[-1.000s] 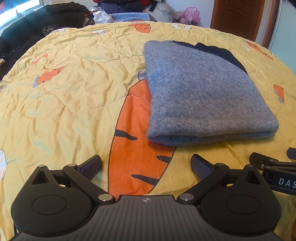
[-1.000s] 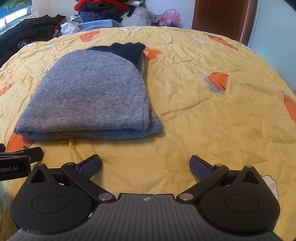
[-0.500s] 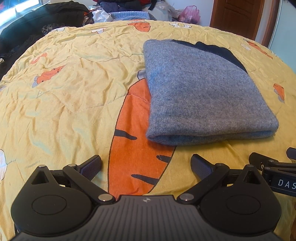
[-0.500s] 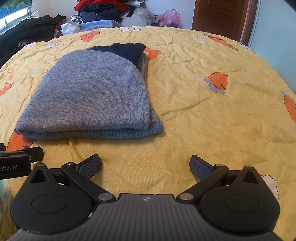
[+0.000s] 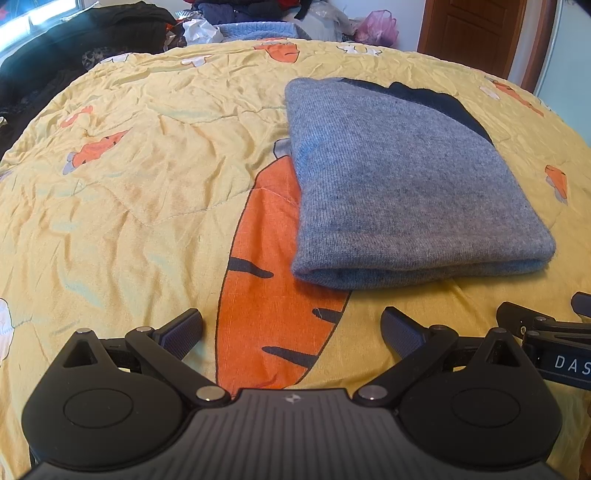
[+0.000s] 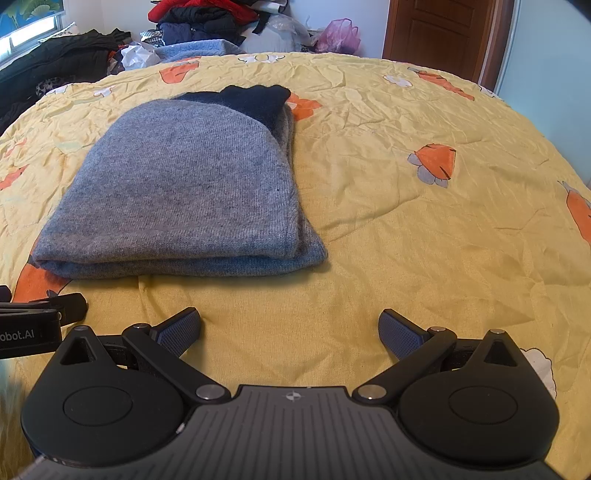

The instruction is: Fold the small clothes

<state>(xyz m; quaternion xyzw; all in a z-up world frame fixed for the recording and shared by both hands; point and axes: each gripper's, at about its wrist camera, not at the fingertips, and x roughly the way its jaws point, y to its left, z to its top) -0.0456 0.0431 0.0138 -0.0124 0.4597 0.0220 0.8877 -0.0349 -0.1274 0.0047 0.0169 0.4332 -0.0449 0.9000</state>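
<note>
One folded grey sweater (image 5: pixel 406 184) lies on the yellow quilt (image 5: pixel 129 184), beyond and right of the left claw (image 5: pixel 291 328), whose jaws are spread wide and empty. In the right wrist view the sweater (image 6: pixel 184 188) lies beyond and left of the right claw (image 6: pixel 290 328), also spread wide, holding nothing.

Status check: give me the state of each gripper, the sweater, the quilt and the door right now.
left gripper: open, empty, short of the sweater.
right gripper: open, empty.
grey sweater: folded, lying flat, navy part showing at far end.
yellow quilt: spread out, wrinkled.
wooden door: shut, as far as visible.
</note>
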